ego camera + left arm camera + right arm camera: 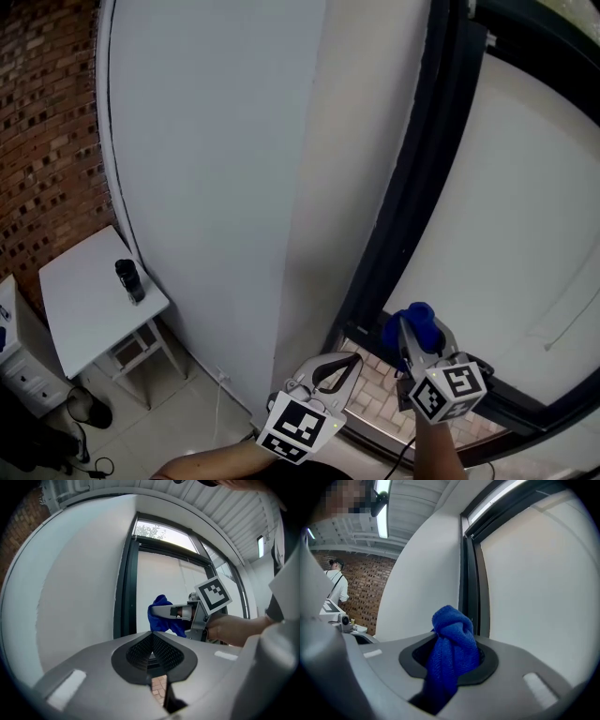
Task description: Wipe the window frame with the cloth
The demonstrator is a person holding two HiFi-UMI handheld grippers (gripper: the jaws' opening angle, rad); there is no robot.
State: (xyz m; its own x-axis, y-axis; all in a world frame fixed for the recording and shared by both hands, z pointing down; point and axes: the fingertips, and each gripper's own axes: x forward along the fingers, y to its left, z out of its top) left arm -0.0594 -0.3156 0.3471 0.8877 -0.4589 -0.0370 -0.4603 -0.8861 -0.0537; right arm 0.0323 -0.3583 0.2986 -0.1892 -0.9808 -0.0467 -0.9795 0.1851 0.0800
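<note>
My left tongs [339,364] are shut tight with nothing in them, low and near me. Just to their right, my right tongs [405,330] pinch the blue cloth [452,641], which bunches up past the tips, close to the dark window frame [422,178]. Far off on the left stands a small white table [80,300] with a dark bottle [129,279] on it.

The cloth [452,653] is rendered in deep blue, set against a black window frame [412,197] and a plain white wall [216,169]. A red-brown pattern flecked with darker bricks is carried by the brick wall [42,141], while the desk [89,291] is white and the bottle [129,279] on it black.
</note>
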